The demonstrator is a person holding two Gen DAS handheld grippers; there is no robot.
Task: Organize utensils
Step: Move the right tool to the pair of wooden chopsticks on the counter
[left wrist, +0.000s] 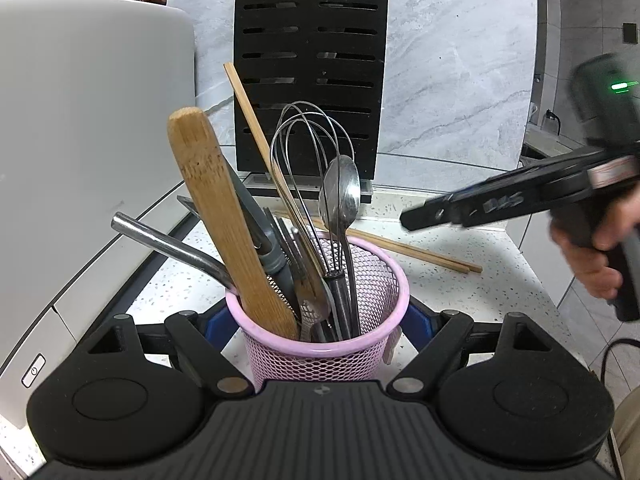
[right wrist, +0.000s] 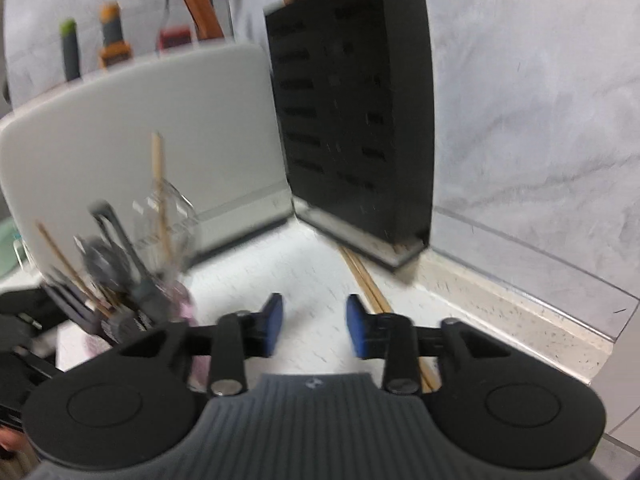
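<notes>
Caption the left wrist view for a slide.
Left gripper clamps pink mesh utensil holder; chopsticks lie on counter.

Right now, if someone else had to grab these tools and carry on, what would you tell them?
Left tongs: closed around the pink mesh utensil cup, steadying it.
Right tongs: open, empty, above the speckled white counter.
Done: wooden spatula, wire whisk, metal spoon and one chopstick already stand in the cup.
Left: the pair of wooden chopsticks lying on the counter by the black slotted knife block.
</notes>
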